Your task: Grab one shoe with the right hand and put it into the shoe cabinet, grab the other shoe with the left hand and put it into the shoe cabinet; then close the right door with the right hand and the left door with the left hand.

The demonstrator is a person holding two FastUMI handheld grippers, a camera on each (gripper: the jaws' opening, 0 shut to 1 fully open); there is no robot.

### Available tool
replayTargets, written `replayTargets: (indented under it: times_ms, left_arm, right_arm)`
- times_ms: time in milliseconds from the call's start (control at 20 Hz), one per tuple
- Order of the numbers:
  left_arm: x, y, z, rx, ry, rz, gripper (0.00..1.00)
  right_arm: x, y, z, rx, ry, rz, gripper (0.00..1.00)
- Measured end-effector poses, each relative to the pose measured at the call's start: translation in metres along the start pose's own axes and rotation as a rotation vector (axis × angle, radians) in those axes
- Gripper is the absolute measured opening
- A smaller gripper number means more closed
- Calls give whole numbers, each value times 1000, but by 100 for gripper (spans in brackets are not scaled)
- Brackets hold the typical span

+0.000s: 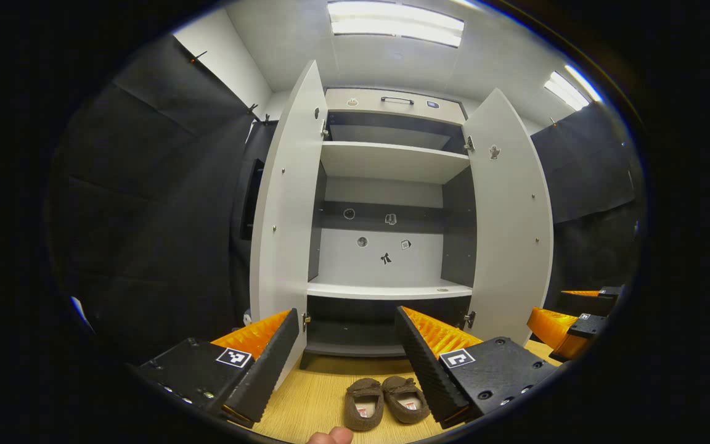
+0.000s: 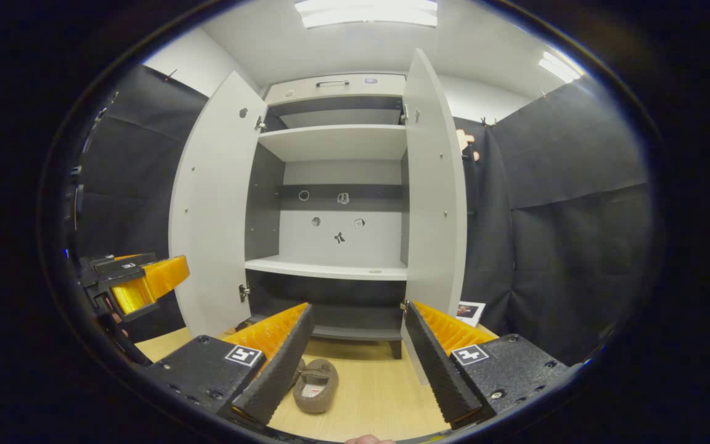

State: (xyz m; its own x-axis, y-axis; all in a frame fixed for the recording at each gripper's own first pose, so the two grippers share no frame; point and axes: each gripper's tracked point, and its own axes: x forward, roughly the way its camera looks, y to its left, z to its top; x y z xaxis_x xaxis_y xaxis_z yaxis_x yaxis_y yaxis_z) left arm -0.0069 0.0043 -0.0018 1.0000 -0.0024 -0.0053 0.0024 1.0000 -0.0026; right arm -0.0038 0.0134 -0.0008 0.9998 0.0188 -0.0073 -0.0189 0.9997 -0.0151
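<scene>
**Grippers spread before the open shoe cabinet**

Both grippers are held spread and empty: the left gripper (image 1: pixel 347 345) above the pair of shoes, the right gripper (image 2: pixel 358 345) just right of them. The right gripper is also seen at the right edge of the left gripper view (image 1: pixel 567 327).

The shoe cabinet (image 1: pixel 392 203) is seen with the left door (image 1: pixel 284 203) and right door (image 1: pixel 512 216) swung wide, shelves bare. Black cloth walls (image 2: pixel 577 216) flank it. Nothing is seen between the shoes and the cabinet's low opening.

Two brown shoes (image 1: pixel 384 401) are set side by side, touching, on the wooden floor (image 2: pixel 379 394) just before the cabinet. Their long axes run toward the cabinet, toes pointed at it, heel openings facing the cameras.
</scene>
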Motion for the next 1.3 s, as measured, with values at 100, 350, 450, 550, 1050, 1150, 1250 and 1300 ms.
replayTargets:
  times_ms: [100, 350, 450, 550, 1050, 1150, 1250, 1300]
  left_arm:
    - [-2, 2, 0, 1, -7, 4, 95]
    - [-3, 6, -5, 1, 7, 6, 95]
    - [-4, 10, -6, 5, 8, 13, 95]
    - [-4, 13, -6, 12, 9, 18, 95]
    - [-2, 28, -9, 27, 13, 32, 95]
    - [0, 31, -10, 29, 16, 35, 95]
    - [1, 35, -11, 34, 19, 39, 95]
    - [2, 37, -12, 35, 20, 41, 95]
  right_arm:
    - [0, 1, -1, -2, 8, 1, 97]
    - [5, 8, -8, -21, 45, 16, 97]
    - [14, 15, -15, -24, 74, 38, 97]
    - [25, 25, -23, -23, 105, 73, 97]
    - [94, 86, -124, -127, 306, 200, 95]
    - [103, 97, -161, -133, 389, 224, 91]
    - [106, 104, -191, -126, 459, 231, 93]
    - [109, 107, -204, -123, 490, 234, 90]
